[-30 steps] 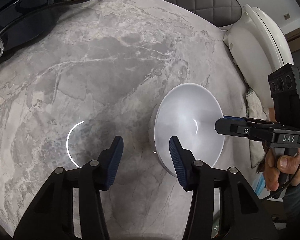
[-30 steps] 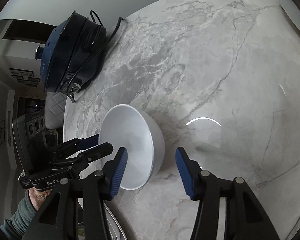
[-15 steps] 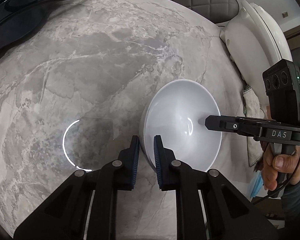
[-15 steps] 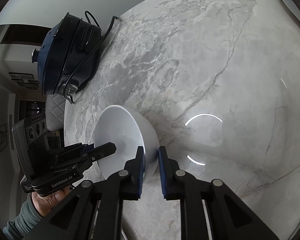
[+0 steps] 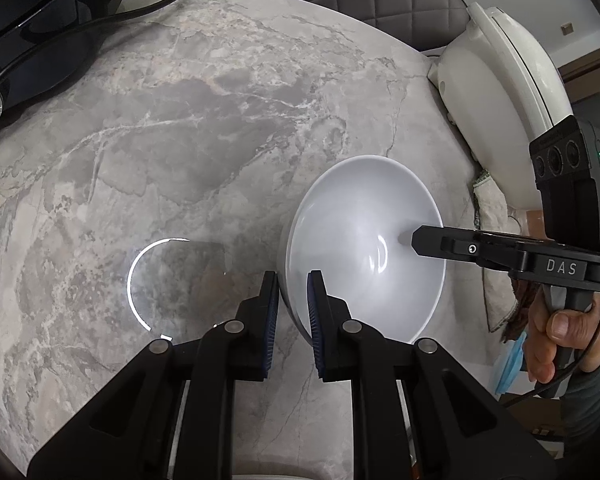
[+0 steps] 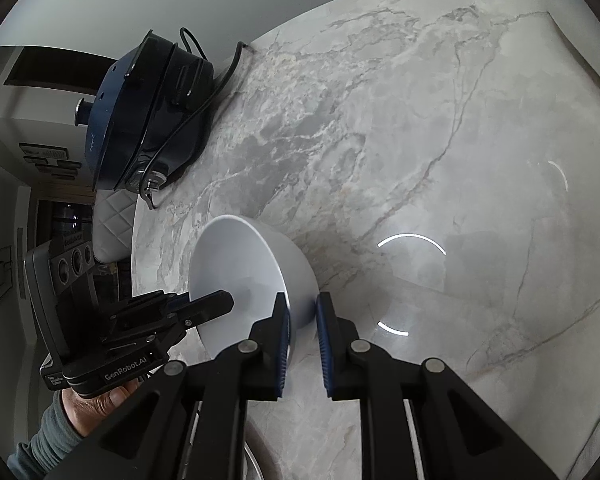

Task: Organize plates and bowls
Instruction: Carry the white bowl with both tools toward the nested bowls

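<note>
**Both grippers pinching one white bowl**

While the round white ceramic bowl (image 5: 364, 248) stands on the grey marble-patterned round table (image 5: 204, 120), toward the table's right edge as the left wrist view shows it, both grippers are clamped on its rim from opposite sides. The left gripper (image 5: 293, 300) has its blue-padded fingers drawn close on the near wall, one inside the bowl and one outside. The right gripper (image 6: 302, 320) pinches the rim the same way; whether the bowl's foot is lifted off the table I cannot tell. A dark blue round appliance (image 6: 148, 116) with a black cable sits at the far edge, well apart from the bowl. A white domed appliance (image 5: 500, 96) stands at the right edge, a crumpled cloth (image 5: 496, 240) beside it.
</note>
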`<state>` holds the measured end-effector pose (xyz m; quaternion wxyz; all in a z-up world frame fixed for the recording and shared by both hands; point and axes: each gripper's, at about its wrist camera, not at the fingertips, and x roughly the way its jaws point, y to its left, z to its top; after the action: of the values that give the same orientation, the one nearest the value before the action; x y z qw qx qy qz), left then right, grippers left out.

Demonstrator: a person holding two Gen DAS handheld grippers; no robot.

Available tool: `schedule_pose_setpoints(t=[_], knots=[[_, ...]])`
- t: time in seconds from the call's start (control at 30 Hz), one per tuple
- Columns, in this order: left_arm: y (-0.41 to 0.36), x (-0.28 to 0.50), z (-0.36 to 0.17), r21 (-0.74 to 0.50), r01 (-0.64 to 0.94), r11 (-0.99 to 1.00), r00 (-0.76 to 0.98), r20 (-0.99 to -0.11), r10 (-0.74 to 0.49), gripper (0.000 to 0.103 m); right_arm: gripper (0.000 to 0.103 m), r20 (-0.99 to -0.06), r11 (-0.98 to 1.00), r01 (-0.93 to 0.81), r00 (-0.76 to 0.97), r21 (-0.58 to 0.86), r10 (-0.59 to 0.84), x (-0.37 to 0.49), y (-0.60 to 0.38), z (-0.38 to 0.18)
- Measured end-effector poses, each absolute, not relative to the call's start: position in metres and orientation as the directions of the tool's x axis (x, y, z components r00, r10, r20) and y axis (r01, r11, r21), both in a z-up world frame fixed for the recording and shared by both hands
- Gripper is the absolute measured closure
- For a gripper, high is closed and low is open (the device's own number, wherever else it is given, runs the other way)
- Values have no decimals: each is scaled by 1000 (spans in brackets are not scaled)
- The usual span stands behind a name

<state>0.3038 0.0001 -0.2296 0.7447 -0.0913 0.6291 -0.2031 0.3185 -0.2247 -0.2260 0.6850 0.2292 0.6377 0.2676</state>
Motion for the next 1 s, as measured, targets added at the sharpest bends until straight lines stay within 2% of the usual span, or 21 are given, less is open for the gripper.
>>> schedule_pose_setpoints(t=[0.63,1.0], knots=[[-15,221,-151,-396,271,878,159,-881,-446,90,87,-740,750,-110,122,652,661,244,-248,-153],[-36,153,-138,-430,323,843,111,-867,-485,90,87,-734,747,-66,151,661,663,173,-276,-137]])
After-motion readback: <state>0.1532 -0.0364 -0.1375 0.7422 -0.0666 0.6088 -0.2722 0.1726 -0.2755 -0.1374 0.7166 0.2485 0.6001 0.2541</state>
